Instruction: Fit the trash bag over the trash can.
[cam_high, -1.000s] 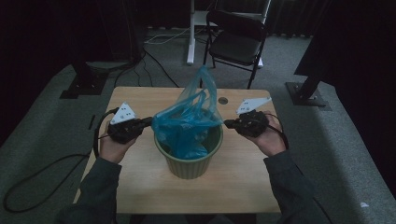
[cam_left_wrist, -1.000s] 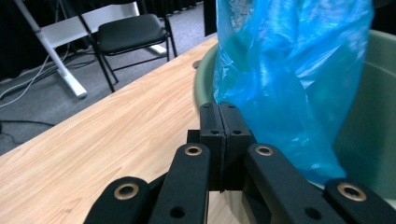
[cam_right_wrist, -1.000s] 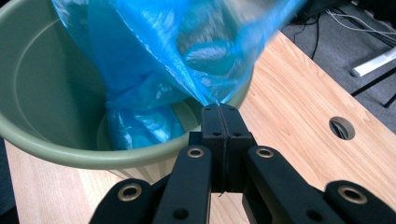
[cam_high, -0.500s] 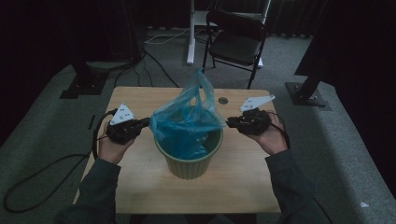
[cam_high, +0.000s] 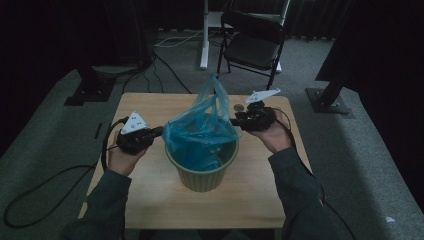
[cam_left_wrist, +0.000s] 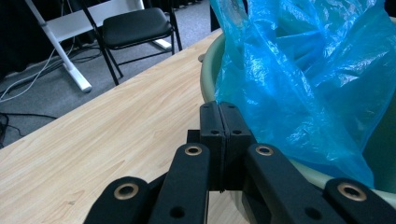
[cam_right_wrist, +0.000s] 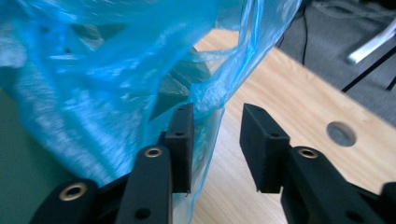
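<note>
A green round bin (cam_high: 202, 172) stands mid-table with a blue plastic bag (cam_high: 200, 127) bunched up out of it. My left gripper (cam_high: 159, 132) is at the bag's left edge by the bin rim. In the left gripper view its jaws (cam_left_wrist: 224, 114) are pressed together, and the bag (cam_left_wrist: 299, 79) runs taut down to their tips. My right gripper (cam_high: 234, 121) is at the bag's right side. It stands open (cam_right_wrist: 217, 123), with a fold of bag film (cam_right_wrist: 208, 98) hanging in the gap against its left finger (cam_right_wrist: 182, 128).
The wooden table (cam_high: 150, 105) has a round hole (cam_high: 239, 107) behind the right gripper. A black folding chair (cam_high: 252, 42) and a white desk leg (cam_high: 204, 35) stand beyond the far edge. Cables (cam_high: 45, 185) trail on the grey floor at left.
The right gripper has edged in toward the bag and up the table a little. The bag's top has shifted slightly. The left gripper has hardly moved.
</note>
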